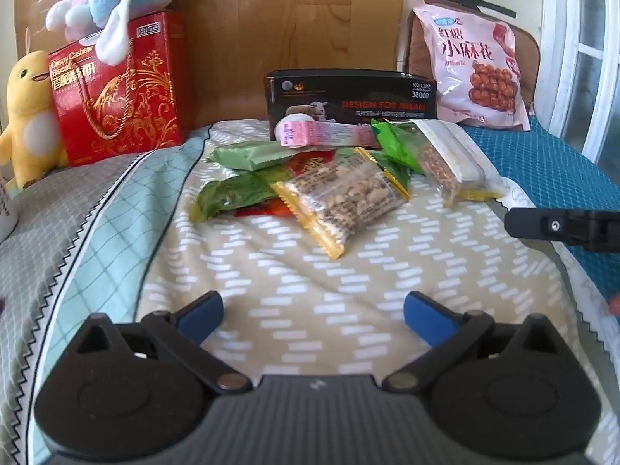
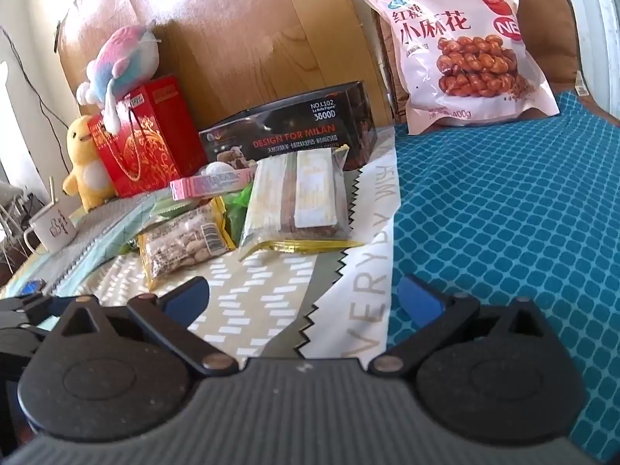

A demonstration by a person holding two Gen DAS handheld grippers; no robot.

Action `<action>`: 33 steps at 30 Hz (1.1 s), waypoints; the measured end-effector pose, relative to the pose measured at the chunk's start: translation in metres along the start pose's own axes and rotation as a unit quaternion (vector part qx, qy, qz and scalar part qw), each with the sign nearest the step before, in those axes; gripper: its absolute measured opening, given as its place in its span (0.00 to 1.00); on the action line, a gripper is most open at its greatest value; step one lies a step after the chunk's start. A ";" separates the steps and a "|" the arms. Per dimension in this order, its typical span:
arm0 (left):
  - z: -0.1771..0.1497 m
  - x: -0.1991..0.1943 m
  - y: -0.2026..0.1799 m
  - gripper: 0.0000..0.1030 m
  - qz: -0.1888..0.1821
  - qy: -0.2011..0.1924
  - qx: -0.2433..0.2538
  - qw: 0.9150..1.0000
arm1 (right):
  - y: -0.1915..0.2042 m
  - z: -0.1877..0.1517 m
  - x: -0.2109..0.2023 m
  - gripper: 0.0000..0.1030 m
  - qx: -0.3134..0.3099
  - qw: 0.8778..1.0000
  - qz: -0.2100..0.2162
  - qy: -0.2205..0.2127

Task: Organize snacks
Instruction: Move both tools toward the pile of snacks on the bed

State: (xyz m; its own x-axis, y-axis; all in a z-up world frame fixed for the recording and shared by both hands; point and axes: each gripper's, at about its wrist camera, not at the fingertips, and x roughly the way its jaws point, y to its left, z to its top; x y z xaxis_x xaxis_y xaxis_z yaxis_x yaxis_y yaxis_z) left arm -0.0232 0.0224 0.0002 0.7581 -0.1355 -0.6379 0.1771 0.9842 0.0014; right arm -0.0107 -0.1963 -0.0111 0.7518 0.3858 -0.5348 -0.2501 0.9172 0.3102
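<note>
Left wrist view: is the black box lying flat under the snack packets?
No, the black box stands on its long edge behind the snack packets, none resting on top.

Ahead of the left gripper's (image 1: 313, 312) fingers, well apart from them, a heap of small snack packets lay on the patterned beige bedspread (image 1: 310, 271). A clear yellow-edged packet of nut brittle (image 1: 341, 199) lay nearest on top, a green foil packet (image 1: 232, 195) to its left, and a clear flat packet of peanut candy (image 1: 449, 159) to its right. Behind the heap stood a black rectangular carton (image 1: 348, 97). Far left stood a red gift box (image 1: 120, 89), a pastel plush toy (image 1: 116, 4) on it. A pink bag of fried dough twists (image 1: 472, 66) leaned behind and right. Beyond the right gripper's (image 2: 304, 296) right finger lay a teal quilted cover (image 2: 503, 213).
</note>
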 end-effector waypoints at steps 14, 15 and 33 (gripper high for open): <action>0.006 -0.006 0.045 0.58 -0.027 -0.078 -0.089 0.993 | 0.041 0.023 0.009 0.66 -0.108 0.992 -0.044 -0.044; 0.006 -0.007 0.045 0.59 -0.030 -0.084 -0.088 0.992 | 0.043 0.025 0.014 0.72 -0.117 0.990 -0.061 -0.046; -0.001 -0.019 0.068 0.65 -0.098 -0.127 -0.151 0.975 | -0.051 0.015 0.028 0.69 0.253 0.903 0.307 0.162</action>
State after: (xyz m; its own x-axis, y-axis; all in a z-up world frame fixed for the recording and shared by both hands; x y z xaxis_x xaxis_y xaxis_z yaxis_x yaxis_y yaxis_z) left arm -0.0257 0.0924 0.0120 0.8656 -0.3113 -0.3922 0.1709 0.9199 -0.3531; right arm 0.0321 -0.2334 -0.0296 0.3287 0.8899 -0.3162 -0.1867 0.3894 0.9019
